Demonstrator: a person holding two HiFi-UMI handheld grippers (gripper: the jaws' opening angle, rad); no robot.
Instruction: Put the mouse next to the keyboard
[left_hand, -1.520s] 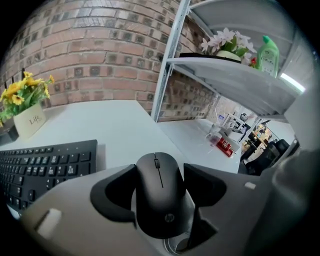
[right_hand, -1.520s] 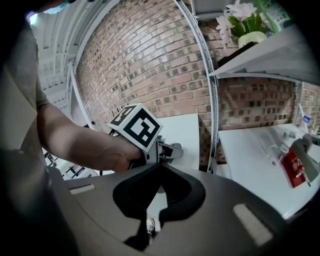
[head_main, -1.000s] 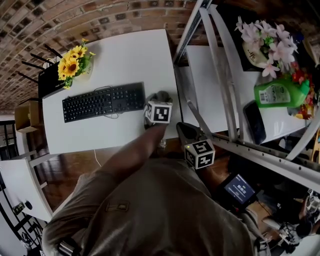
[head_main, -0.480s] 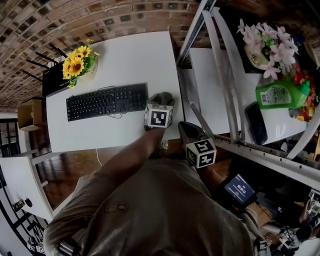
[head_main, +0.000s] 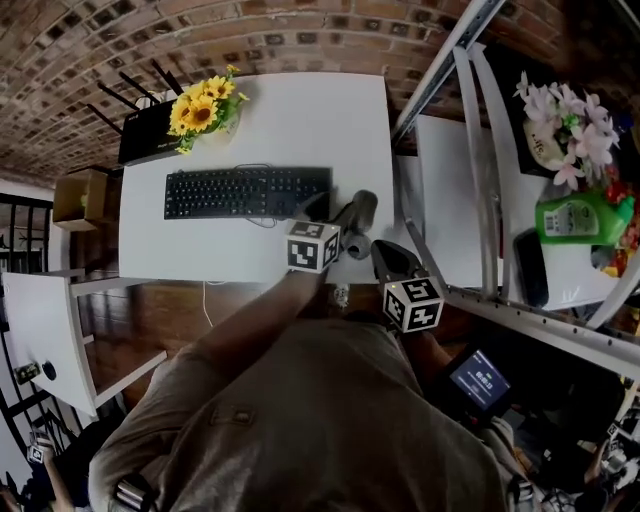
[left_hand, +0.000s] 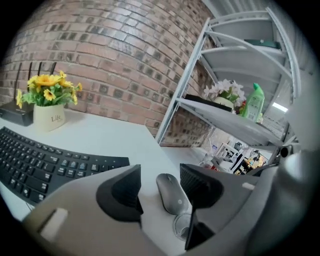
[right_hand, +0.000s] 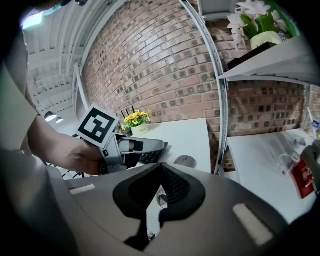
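A black keyboard lies across the white table. In the left gripper view a grey mouse rests flat on the table just right of the keyboard. My left gripper hovers over the mouse. Its jaws have just been closing but stand apart, with no pad touching it. The right gripper view shows the mouse alone beside the keyboard's end, with the left gripper above and to its left. In the head view the left gripper hides the mouse. My right gripper is shut and empty at the table's front right corner.
A pot of sunflowers and a black router stand behind the keyboard. A white metal shelf rack borders the table on the right. It carries pink flowers and a green bottle.
The left gripper has lifted and tilted above the spot right of the keyboard. The head view has swung, so the table sits further right. The right gripper has barely shifted.
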